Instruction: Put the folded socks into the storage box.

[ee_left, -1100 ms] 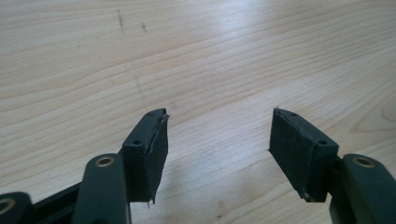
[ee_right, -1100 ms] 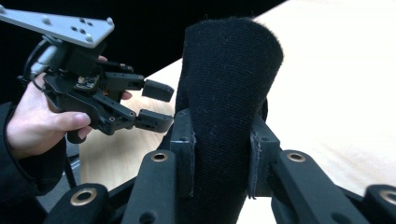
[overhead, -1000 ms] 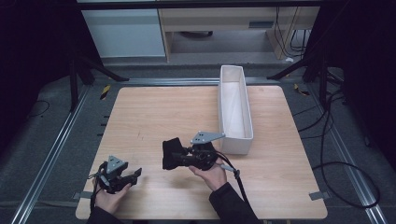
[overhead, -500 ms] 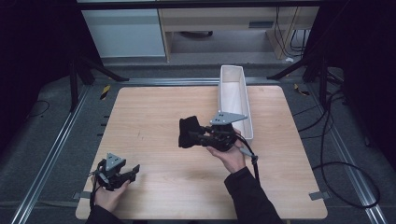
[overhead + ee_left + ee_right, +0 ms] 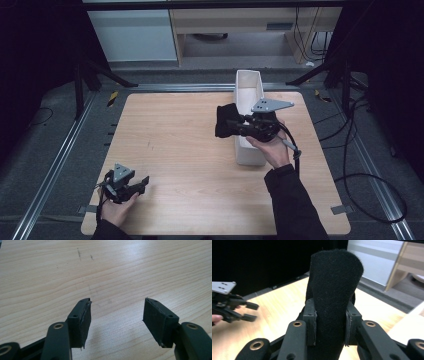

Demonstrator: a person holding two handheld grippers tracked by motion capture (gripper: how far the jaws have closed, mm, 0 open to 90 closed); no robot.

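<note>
**Inspector:** Your right gripper [image 5: 231,123] is pinching a black cloth [image 5: 225,120] right of centre in the high view, in the air just left of the white bin [image 5: 248,82]. In the right gripper view both pads are pressing into the cloth [image 5: 334,290] at its middle, so it is standing up stiffly beyond the jaws.

**Operator:** Why there?

**Inspector:** You are likely carrying it to the bin; gripping mid-fold is keeping it bunched. Your forearm is reaching up from the bottom edge, palm under the tool, the jaws pointing toward the frame's left.

**Operator:** And the other?

**Inspector:** Your left gripper [image 5: 142,182] is resting at the lower left of the table [image 5: 170,125], jaws spread over bare wood, holding nothing, out of the way.
</note>
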